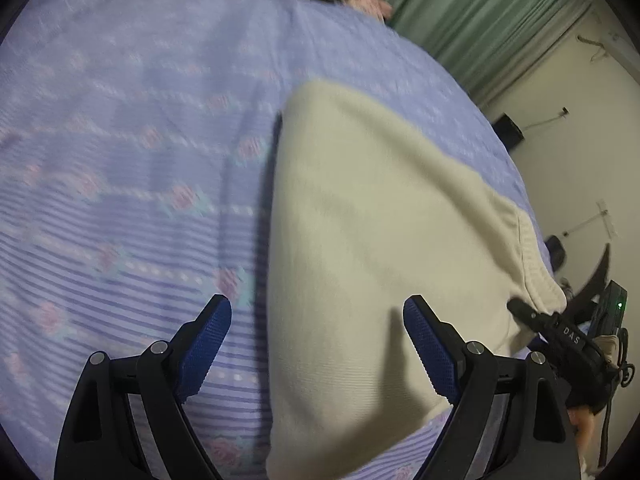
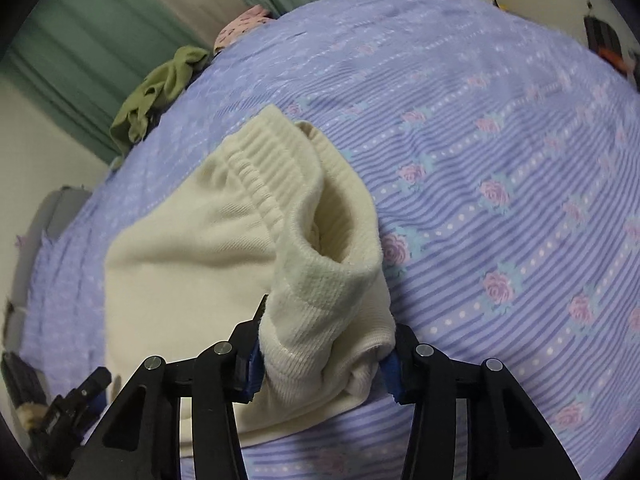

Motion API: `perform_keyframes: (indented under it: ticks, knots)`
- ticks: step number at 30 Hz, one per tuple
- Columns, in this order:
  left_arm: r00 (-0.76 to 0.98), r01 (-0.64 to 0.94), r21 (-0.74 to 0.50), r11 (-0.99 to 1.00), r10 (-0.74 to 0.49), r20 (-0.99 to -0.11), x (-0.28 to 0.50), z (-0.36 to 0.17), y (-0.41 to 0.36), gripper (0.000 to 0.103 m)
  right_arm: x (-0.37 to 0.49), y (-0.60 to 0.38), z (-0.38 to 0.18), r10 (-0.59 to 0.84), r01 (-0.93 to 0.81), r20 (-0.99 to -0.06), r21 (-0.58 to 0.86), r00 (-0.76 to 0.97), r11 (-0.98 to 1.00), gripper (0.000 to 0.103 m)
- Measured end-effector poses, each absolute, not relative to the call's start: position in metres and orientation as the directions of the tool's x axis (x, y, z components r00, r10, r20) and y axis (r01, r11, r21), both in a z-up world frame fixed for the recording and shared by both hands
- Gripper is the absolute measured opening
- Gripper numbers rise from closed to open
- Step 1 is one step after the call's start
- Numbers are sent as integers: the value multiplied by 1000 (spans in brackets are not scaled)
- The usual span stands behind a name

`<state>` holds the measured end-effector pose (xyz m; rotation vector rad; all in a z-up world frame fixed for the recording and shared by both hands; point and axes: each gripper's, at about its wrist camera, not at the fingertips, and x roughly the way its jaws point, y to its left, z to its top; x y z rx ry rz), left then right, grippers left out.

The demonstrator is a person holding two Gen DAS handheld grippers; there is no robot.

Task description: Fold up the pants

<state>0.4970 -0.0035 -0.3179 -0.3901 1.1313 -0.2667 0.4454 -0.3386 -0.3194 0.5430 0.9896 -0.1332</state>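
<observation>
Cream knit pants [image 1: 360, 232] lie folded on a lilac bedspread. My left gripper [image 1: 318, 320] is open and empty, hovering over the pants' near part, with its blue pads [image 1: 208, 344] apart. In the right wrist view the pants [image 2: 192, 264] are bunched, the ribbed waistband [image 2: 264, 168] raised. My right gripper [image 2: 322, 364] is shut on a thick fold of the pants' ribbed edge and holds it lifted off the bed. The right gripper also shows in the left wrist view [image 1: 560, 332] at the pants' right corner.
The lilac striped bedspread [image 2: 500, 160] with pink roses covers the bed. A crumpled olive green garment [image 2: 160, 92] and a pink patterned cloth [image 2: 240, 28] lie at the far edge by green curtains [image 1: 480, 12]. The bed's right edge drops off near a wall.
</observation>
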Motion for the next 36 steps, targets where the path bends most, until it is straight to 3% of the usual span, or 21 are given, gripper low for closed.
perform_keyframes:
  ticks: [4, 6, 10, 14, 17, 19, 21, 27, 36]
  knots:
    - [303, -10, -599, 801, -568, -765, 501, -340, -12, 82, 448, -342, -322, 138, 342, -821, 376, 555, 861, 47]
    - [333, -35, -631, 775, -586, -738, 493, -327, -13, 69, 449, -344, -323, 144, 344, -819, 384, 555, 857, 47]
    - [401, 58, -688, 724, -648, -648, 486, -294, -16, 68, 445, -348, -324, 132, 328, -819, 364, 558, 872, 47]
    - [303, -25, -632, 775, -596, -744, 505, -329, -22, 67, 448, -351, -330, 158, 342, -812, 402, 562, 850, 50]
    - [263, -112, -633, 766, -592, -762, 512, -350, -20, 59, 452, -348, -331, 142, 330, -817, 376, 559, 866, 51]
    - [282, -116, -609, 784, -562, -777, 508, -339, -20, 36, 452, -345, -327, 137, 315, -822, 358, 552, 879, 50]
    - [320, -66, -561, 825, -515, -795, 503, -319, -25, 29, 451, -342, -320, 141, 306, -822, 357, 551, 883, 48]
    - [419, 66, -373, 925, -365, -831, 487, -255, -47, 26, 442, -320, -276, 105, 206, -805, 272, 584, 940, 42]
    - [480, 139, -318, 938, -344, -807, 405, -188, -31, 26, 376, -292, -200, 117, 83, -773, 214, 624, 973, 40]
